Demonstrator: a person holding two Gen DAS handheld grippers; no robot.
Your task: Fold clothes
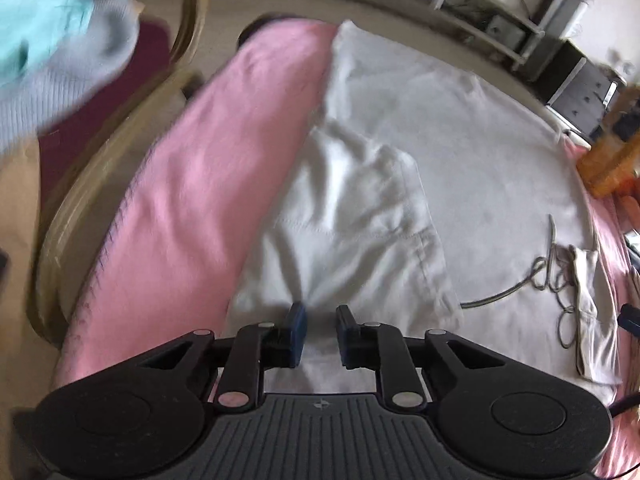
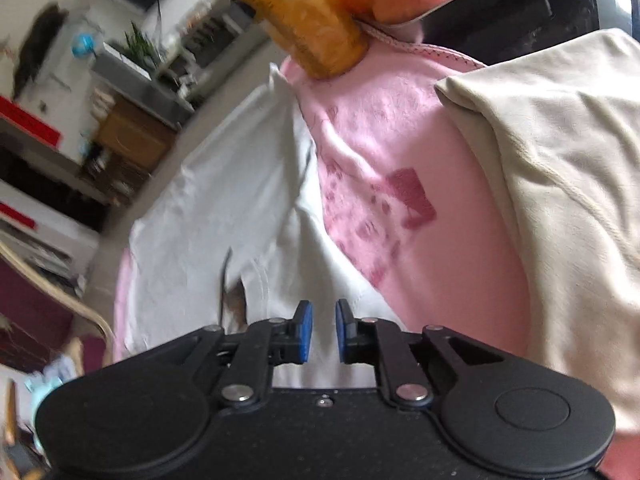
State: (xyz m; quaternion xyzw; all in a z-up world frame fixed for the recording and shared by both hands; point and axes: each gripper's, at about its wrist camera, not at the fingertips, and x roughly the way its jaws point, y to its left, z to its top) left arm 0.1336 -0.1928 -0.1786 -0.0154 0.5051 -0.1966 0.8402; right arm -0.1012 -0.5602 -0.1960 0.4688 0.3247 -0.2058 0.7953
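A pink cloth (image 1: 188,184) covers the table, with a wooden chair (image 1: 120,120) at its edge and grey shelving (image 1: 520,32) along the far wall. 1 white garment (image 1: 400,152) lies spread flat on the pink cloth, its drawstring (image 1: 552,276) looped near the waistband. 1 cream garment (image 2: 560,184) sits folded beside it, and 1 orange bottle (image 2: 312,28) stands near a fruit tray. The 2 grippers, left gripper (image 1: 320,316) and right gripper (image 2: 320,312), each pinch the white fabric between narrowly set jaws.
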